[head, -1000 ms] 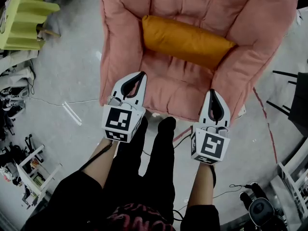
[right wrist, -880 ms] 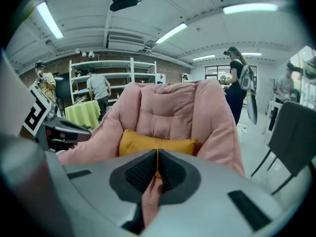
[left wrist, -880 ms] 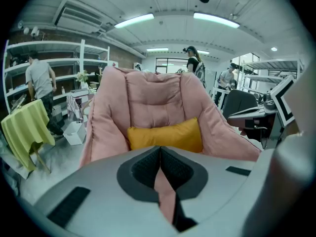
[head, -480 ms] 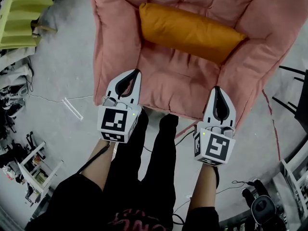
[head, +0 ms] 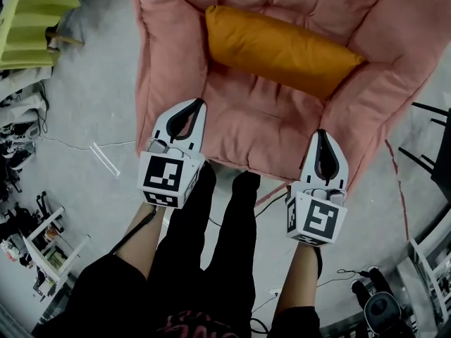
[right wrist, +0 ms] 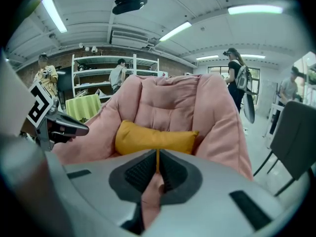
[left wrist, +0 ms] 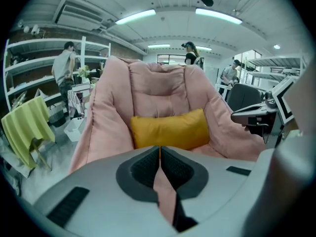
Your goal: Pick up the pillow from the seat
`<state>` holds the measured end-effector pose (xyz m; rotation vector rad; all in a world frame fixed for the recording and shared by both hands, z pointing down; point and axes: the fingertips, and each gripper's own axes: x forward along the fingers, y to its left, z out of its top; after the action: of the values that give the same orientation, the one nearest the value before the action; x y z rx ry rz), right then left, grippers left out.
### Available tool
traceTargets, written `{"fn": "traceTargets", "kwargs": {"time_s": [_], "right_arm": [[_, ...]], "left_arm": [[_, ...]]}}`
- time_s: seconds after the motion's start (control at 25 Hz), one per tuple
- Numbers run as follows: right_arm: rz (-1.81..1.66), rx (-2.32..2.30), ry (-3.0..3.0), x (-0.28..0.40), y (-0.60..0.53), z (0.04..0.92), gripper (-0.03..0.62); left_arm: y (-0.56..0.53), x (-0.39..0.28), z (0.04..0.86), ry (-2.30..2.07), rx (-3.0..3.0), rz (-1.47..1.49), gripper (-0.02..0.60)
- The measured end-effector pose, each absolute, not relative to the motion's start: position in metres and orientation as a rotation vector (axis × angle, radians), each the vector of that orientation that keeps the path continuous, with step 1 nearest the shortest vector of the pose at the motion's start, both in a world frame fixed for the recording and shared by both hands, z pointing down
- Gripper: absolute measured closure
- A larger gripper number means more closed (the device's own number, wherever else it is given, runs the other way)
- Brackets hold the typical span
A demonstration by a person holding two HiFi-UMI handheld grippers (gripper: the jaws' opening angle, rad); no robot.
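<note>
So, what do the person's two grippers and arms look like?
Both the left gripper and the right gripper are white, tapering shells, black inside the jaws. Each carries a cube with black-and-white square markers at its rear. The person wears black sleeves ending above the forearms. A thin dark cable seems to run along the left forearm.

A lime-green cloth (head: 32,20) sits left, a thin cable (head: 77,148) trailing across the grey floor (head: 99,83).

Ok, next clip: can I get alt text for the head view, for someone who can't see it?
An orange pillow lies across the seat of a pink cushioned armchair, seen from above. Nearer the viewer, the left gripper and right gripper hover at the seat's front edge, jaws shut and empty.
</note>
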<state>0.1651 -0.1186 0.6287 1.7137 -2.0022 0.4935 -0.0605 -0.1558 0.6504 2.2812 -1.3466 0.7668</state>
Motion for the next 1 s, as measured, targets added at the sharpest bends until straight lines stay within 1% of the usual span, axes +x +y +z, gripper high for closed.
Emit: {"fn": "traceTargets", "kwargs": {"time_s": [0.2,0.24,0.28,0.32,0.36,0.4,0.48,0.56,0.64,0.88,1.0], "right_arm": [[0.492,1.724,-2.012,0.171,-0.134,0.626,0.571],[0.495,1.728,-2.012,0.173,-0.137,0.626,0.569],[0.502,1.729,-2.013,0.174,-0.140,0.626,0.560],[0.515,1.725,-2.014,0.175,-0.144,0.628,0.539],[0.531,1.718,-2.014,0.175,-0.147,0.631,0.485],[0.545,1.710,-2.013,0.176,-0.150,0.634,0.451],[0.550,1.706,-2.008,0.178,-0.155,0.640,0.439],[0.540,1.710,-2.002,0.180,-0.159,0.644,0.434],[0.547,1.704,-2.003,0.179,-0.163,0.648,0.422],[0.568,1.666,-2.006,0.176,-0.171,0.669,0.373],[0.590,1.668,-2.002,0.172,-0.175,0.675,0.368]], "left_arm": [[-0.176,-0.060,0.645,-1.334,2.303,0.732,0.566],[-0.180,-0.060,0.645,-1.327,2.301,0.718,0.542],[-0.183,-0.059,0.645,-1.316,2.302,0.707,0.499],[-0.187,-0.058,0.646,-1.302,2.307,0.704,0.467],[-0.190,-0.056,0.648,-1.291,2.314,0.706,0.447],[-0.193,-0.055,0.650,-1.284,2.321,0.711,0.434],[-0.199,-0.052,0.657,-1.270,2.320,0.712,0.411],[-0.204,-0.050,0.663,-1.258,2.308,0.700,0.374],[-0.210,-0.051,0.667,-1.264,2.304,0.690,0.350],[-0.221,-0.045,0.682,-1.246,2.288,0.671,0.314],[-0.226,-0.047,0.687,-1.249,2.286,0.681,0.300]]}}
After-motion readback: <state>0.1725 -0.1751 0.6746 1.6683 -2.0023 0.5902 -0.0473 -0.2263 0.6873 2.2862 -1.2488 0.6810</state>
